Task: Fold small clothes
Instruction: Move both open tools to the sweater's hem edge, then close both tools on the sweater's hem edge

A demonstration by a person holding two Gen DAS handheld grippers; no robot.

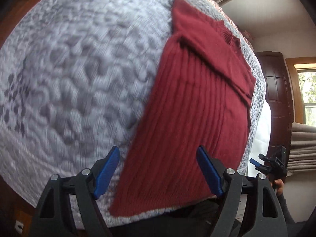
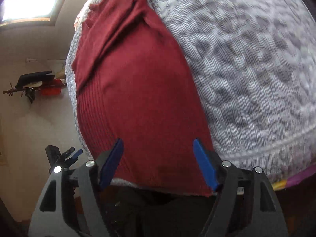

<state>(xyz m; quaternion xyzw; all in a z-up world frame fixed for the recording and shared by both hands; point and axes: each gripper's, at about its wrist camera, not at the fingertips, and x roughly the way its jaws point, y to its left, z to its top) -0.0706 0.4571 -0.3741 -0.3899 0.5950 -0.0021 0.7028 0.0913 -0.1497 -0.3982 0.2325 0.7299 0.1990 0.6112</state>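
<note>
A: What's the surface?
B: A bed with a grey-and-white patterned quilt [image 1: 79, 79], a wooden door [image 1: 276, 83] and window [image 1: 308, 96] beyond.
A: And the garment?
B: A dark red ribbed sweater [image 1: 187, 128] lies flat along the quilt's edge, one sleeve folded across its top.
A: The grippers?
B: Left gripper [image 1: 158, 169] and right gripper [image 2: 158, 162] both have their jaws spread wide, holding nothing, just above the sweater's hem.

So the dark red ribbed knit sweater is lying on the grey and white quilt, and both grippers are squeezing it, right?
Not squeezing. The dark red ribbed knit sweater does lie on the grey and white quilt, but both wrist views show the left gripper and right gripper open, holding nothing.
</note>
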